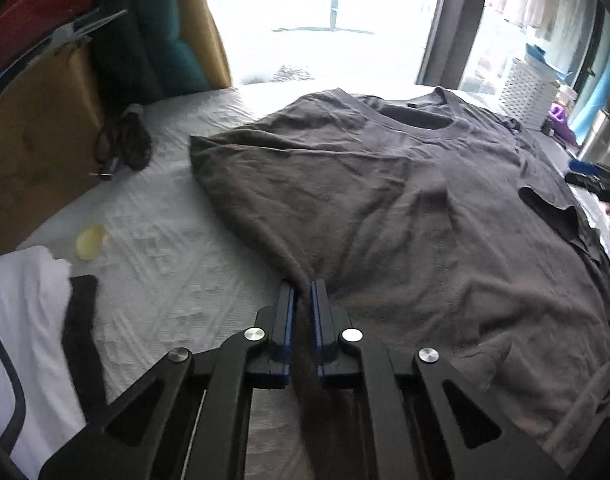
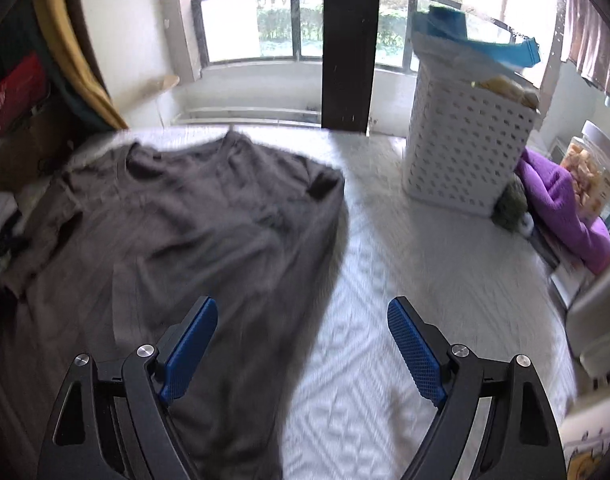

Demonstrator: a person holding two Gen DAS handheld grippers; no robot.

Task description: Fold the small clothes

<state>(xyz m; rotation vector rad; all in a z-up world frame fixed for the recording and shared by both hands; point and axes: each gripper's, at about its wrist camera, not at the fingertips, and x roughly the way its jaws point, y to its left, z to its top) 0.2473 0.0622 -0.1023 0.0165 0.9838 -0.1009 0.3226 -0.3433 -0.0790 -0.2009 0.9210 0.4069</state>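
Note:
A dark grey T-shirt [image 1: 405,208] lies spread on the white bedcover [image 1: 165,264], neck hole toward the window. My left gripper [image 1: 303,286] is shut on a pinched fold at the shirt's left edge, and a strip of cloth runs back between its blue pads. In the right wrist view the same T-shirt [image 2: 193,232] covers the left half of the bed. My right gripper [image 2: 303,306] stands wide open above the shirt's right edge, with nothing pressed between its blue pads [image 2: 413,348].
A white laundry basket [image 2: 465,144] stands at the far right of the bed, beside a purple cloth [image 2: 565,216] and a jar [image 2: 593,164]. White-and-black clothing [image 1: 33,340] lies at the near left. A black cable bundle [image 1: 125,144] and a cardboard box [image 1: 33,140] sit at the left.

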